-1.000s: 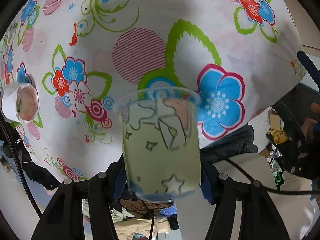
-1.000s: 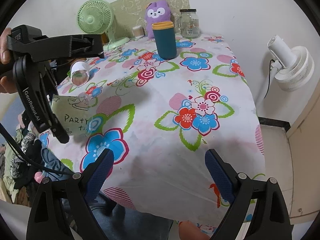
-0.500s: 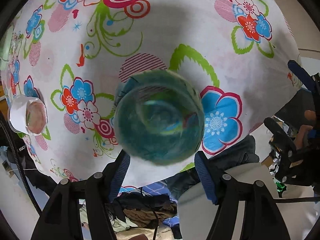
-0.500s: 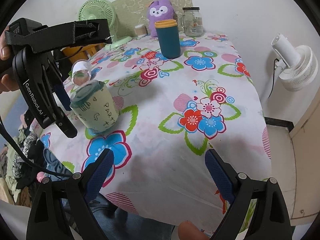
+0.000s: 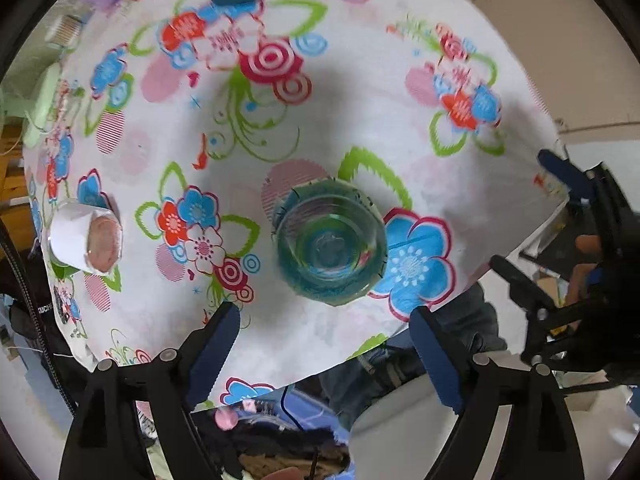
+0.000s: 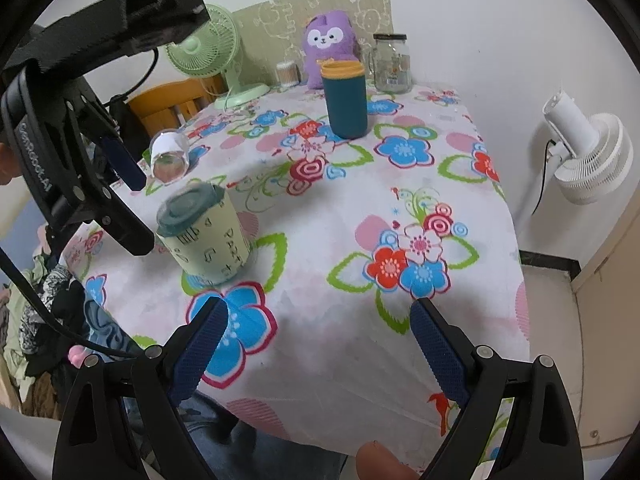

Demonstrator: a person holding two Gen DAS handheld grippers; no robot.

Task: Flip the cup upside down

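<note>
The pale green cup [image 6: 204, 236] with black doodles stands upside down on the flowered tablecloth [image 6: 400, 208], its blue-green base up. In the left wrist view I look straight down on its base [image 5: 330, 242]. My left gripper [image 5: 326, 364] is open and empty, above and just nearer than the cup, apart from it; it also shows in the right wrist view [image 6: 132, 204] at the left. My right gripper [image 6: 318, 350] is open and empty over the table's near edge.
A clear cup with a white label [image 6: 170, 156] lies on its side to the left. A dark teal tumbler [image 6: 345, 98], a glass jar [image 6: 392, 63], a purple plush [image 6: 329, 50] and a green fan [image 6: 218, 54] stand at the back. A white fan [image 6: 588, 160] is at the right.
The left gripper turned the cup over, set it upside down on the cloth, opened and drew back upward. The right gripper stayed open and hardly moved.
</note>
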